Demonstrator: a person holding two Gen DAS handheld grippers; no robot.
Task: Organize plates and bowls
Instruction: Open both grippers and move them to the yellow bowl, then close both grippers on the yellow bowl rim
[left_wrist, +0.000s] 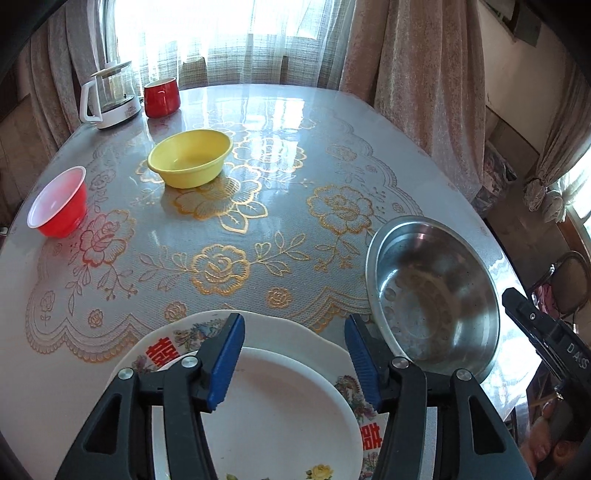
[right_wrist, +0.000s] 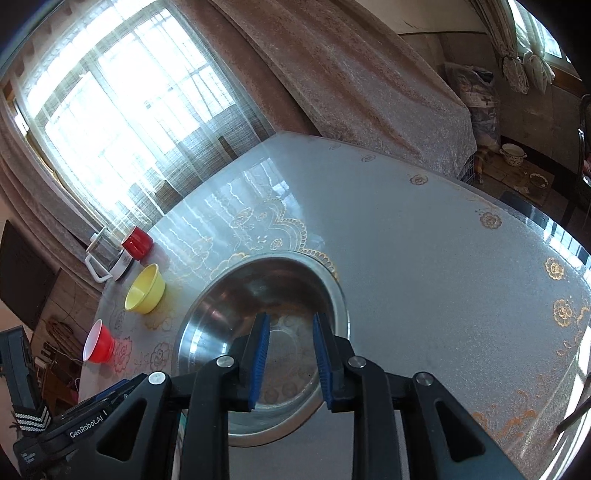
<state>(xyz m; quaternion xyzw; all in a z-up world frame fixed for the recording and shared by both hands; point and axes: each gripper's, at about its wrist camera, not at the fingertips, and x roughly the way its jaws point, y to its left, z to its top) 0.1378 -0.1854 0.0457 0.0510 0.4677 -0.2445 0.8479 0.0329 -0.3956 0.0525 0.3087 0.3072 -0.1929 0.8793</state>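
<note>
A plain white plate lies on a flowered plate with red characters at the table's near edge. My left gripper is open and empty just above them. A steel bowl stands to their right; it also shows in the right wrist view. My right gripper is open above the bowl's near side, fingers apart and holding nothing. A yellow bowl and a red bowl with a white inside stand further left.
A glass kettle on a white base and a red mug stand at the table's far left corner. The table has a glossy lace-patterned cover. Curtains and a window are behind it. The right table edge drops to the floor.
</note>
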